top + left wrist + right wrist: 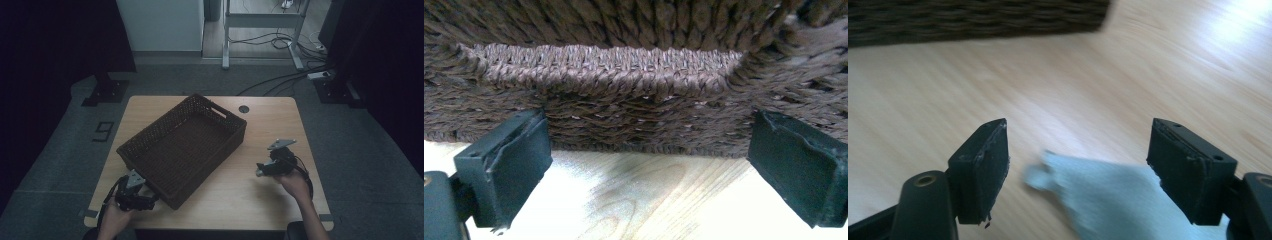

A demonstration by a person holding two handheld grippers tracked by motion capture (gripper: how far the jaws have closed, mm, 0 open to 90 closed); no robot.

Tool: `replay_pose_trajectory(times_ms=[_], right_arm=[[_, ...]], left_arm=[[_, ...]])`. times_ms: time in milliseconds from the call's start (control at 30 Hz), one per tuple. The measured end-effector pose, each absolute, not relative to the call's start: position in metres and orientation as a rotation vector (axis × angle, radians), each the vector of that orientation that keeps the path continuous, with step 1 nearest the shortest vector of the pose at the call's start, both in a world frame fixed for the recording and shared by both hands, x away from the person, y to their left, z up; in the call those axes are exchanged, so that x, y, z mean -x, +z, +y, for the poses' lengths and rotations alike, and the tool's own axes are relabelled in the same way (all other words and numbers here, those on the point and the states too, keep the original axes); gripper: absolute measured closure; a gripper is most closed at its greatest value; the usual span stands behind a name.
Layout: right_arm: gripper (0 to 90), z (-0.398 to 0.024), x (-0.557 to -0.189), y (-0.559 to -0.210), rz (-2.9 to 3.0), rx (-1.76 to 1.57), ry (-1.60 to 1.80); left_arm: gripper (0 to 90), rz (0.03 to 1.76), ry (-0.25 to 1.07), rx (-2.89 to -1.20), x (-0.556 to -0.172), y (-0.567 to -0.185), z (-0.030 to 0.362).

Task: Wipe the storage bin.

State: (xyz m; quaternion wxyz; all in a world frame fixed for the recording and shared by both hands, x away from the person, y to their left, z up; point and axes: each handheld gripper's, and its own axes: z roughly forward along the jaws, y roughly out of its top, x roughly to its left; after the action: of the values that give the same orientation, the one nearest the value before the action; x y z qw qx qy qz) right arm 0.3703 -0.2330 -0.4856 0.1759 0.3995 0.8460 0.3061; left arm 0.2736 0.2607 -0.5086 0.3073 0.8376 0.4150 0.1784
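A dark brown woven basket [210, 167] lies at a slant across the middle of the wooden table [272, 125]. My left gripper [150, 200] is at the basket's near left corner. In the left gripper view its jaws [649, 170] stand wide open just short of the woven wall [624, 75], low over the wood, touching nothing. My right gripper [260, 170] hovers over the right part of the table and points left toward the basket [973, 20], apart from it. Its jaws [1078, 160] are open. A blurred pale grey-blue shape [1108, 200] lies low between them, unpressed; I cannot tell what it is.
A round dark cable hole [243, 108] sits near the table's far edge. Bare wood stretches between the basket and the right gripper. Beyond the table are a grey floor, cables [280, 82] and a metal frame leg [226, 55].
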Motion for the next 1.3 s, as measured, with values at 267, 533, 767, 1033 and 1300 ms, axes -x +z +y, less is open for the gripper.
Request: replay_pose_trajectory(times_ms=[267,533,767,1033,1300], right_arm=[[21.8,-0.267,-0.380,-0.511,2.370,-1.275,0.705],[14.1,-0.272,-0.384,-0.531,2.420,-1.304,0.636],[25.9,-0.273,-0.386,-0.529,2.435,-1.322,0.641],[62.0,-0.270,-0.385,-0.523,2.452,-1.289,0.617],[71.9,-0.273,-0.386,-0.519,2.442,-1.284,0.695]], left_arm=[[3.8,1.089,0.475,-2.210,-0.274,-0.509,0.262],[3.8,1.089,0.474,-2.211,-0.274,-0.509,0.262],[3.6,1.088,0.476,-2.211,-0.275,-0.509,0.262],[2.5,1.107,0.473,-2.209,-0.275,-0.509,0.261],[2.3,1.133,0.449,-2.208,-0.275,-0.508,0.261]])
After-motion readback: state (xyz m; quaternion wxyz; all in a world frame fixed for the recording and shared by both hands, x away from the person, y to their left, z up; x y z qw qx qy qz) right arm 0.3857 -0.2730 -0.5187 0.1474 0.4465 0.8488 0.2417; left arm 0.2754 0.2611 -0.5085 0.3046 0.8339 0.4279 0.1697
